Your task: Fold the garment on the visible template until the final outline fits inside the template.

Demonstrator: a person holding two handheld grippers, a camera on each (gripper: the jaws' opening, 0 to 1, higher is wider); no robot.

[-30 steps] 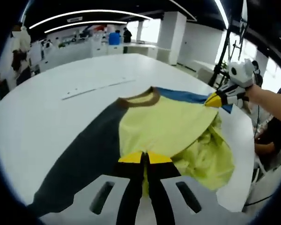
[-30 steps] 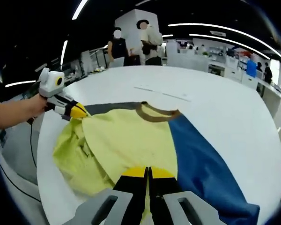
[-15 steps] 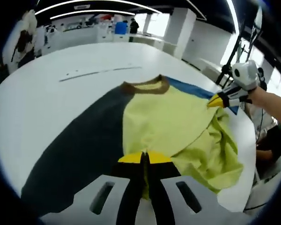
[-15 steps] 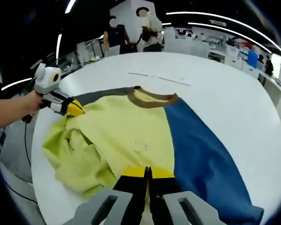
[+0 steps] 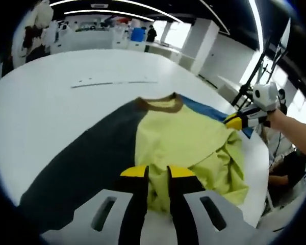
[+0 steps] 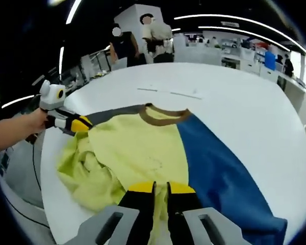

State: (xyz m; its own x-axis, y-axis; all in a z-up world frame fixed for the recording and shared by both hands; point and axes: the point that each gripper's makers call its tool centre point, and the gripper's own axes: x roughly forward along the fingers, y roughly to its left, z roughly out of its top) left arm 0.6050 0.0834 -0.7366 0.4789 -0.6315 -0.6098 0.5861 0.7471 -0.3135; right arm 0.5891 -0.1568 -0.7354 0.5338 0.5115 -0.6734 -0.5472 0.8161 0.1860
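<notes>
Folding the garment [image 5: 186, 140] near the table [image 5: 35, 107] edge, we have both grippers [image 5: 157, 171] [image 6: 160, 188] slightly parted, seemingly releasing fabric; smooth the bunched side next.

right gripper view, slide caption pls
Open right claw over a yellow-and-blue t-shirt on a white table.

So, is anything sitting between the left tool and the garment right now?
Nothing visible does. The left tool is already at the near edge of the garment, its jaws parted with yellow cloth showing between them.
</notes>
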